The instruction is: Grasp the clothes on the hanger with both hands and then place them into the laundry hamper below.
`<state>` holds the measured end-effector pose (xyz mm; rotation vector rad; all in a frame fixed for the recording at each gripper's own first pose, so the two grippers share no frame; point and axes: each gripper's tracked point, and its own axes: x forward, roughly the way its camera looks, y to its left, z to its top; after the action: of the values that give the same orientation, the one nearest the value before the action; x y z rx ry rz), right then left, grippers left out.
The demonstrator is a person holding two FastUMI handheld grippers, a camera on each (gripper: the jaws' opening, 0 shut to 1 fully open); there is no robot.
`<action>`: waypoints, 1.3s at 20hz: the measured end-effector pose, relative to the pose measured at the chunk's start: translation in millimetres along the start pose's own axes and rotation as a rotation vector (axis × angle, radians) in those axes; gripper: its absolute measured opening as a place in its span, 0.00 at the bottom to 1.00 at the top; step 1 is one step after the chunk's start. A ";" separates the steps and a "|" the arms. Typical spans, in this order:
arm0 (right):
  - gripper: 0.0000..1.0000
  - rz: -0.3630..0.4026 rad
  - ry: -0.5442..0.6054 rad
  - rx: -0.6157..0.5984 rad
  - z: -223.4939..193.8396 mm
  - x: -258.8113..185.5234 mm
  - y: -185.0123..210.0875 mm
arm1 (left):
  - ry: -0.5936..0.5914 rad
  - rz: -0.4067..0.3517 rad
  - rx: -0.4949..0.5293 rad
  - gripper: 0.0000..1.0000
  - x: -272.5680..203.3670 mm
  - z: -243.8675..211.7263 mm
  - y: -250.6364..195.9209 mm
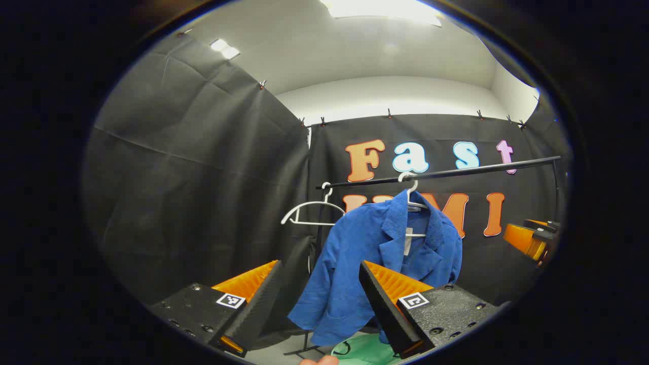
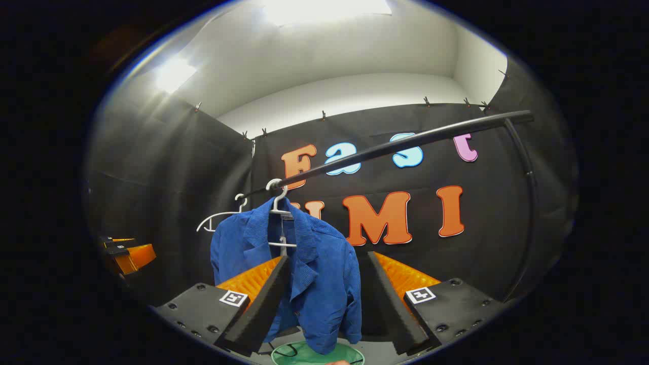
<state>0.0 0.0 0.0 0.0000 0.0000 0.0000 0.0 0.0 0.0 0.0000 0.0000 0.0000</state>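
Observation:
A blue jacket hangs on a white hanger from a black rail. Below it sits the green laundry hamper. My left gripper stands open in front of the jacket's lower left side, apart from it. In the right gripper view the same jacket hangs from its hanger above the hamper. My right gripper is open too, short of the cloth. The right gripper also shows far right in the left gripper view, and the left gripper far left in the right gripper view.
An empty white hanger hangs at the rail's left end, also seen as a hanger in the right gripper view. The rail bends down into an upright post on the right. Black cloth walls close the booth.

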 end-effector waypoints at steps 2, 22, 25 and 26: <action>0.94 0.026 0.020 0.019 -14.0 10.6 -3.2 | 0.001 -0.013 -0.041 0.96 9.1 -13.3 -20.7; 0.94 -0.010 0.102 -0.008 -76.1 50.8 22.1 | -0.003 -0.095 -0.024 0.95 77.0 -54.9 -35.1; 0.94 -0.006 0.103 0.001 -77.4 53.2 24.3 | -0.014 -0.100 -0.028 0.92 79.3 -50.6 -38.4; 0.94 -0.006 0.102 0.004 -77.6 54.3 24.0 | -0.016 -0.100 -0.030 0.95 79.4 -50.0 -38.8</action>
<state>54.3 24.0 -77.6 0.0036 0.1022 -0.0061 79.4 -38.8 -50.0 -0.0298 -0.0159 -0.1004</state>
